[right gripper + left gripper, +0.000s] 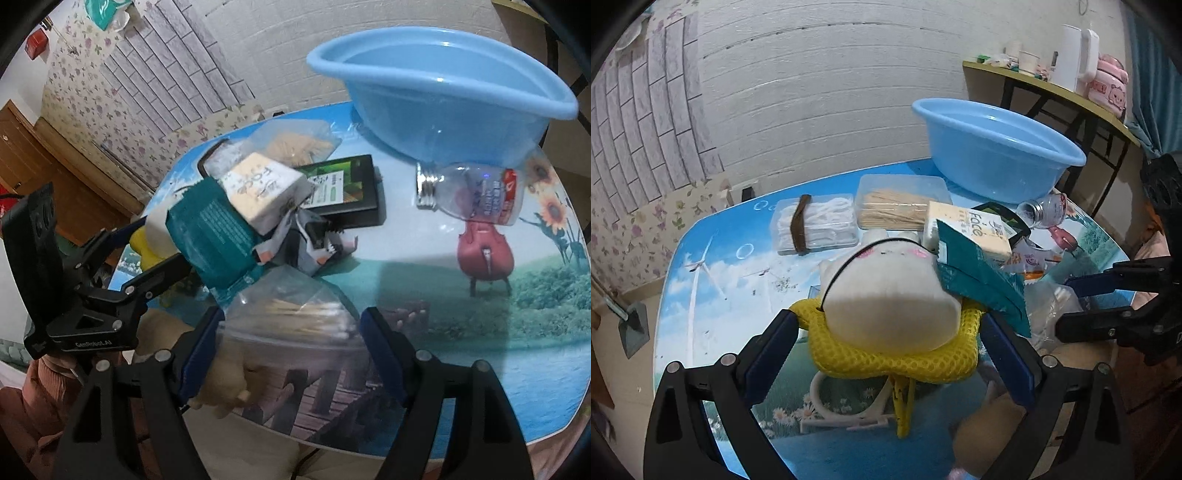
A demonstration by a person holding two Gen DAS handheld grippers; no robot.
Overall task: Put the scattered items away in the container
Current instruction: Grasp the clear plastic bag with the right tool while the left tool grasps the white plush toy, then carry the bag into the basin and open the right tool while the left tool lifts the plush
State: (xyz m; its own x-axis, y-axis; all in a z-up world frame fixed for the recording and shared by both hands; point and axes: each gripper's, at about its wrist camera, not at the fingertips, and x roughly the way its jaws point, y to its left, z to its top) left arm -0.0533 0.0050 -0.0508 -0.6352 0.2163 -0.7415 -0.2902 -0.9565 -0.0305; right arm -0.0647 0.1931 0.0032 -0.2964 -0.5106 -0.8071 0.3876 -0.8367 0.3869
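My left gripper (888, 317) stands open around a white plush toy (890, 291) that sits on a yellow mesh pad (886, 362). The pad's corners reach both pads without being squeezed. A teal packet (979, 280) leans on the plush. My right gripper (291, 314) is open, its fingers on either side of a clear bag of cotton swabs (299, 310) lying on the table. The blue basin (424, 122) stands at the far edge with nothing showing inside it. From the right wrist, the left gripper (164, 240) is at the left.
On the table lie a "Face" box (258, 188), a black box (343, 192), a toppled clear bottle (472, 195), torn sachets (321, 243), a toothpick box (897, 206), a banded box of white cord (812, 229) and a white clip (849, 410). A side table (1052, 86) stands behind.
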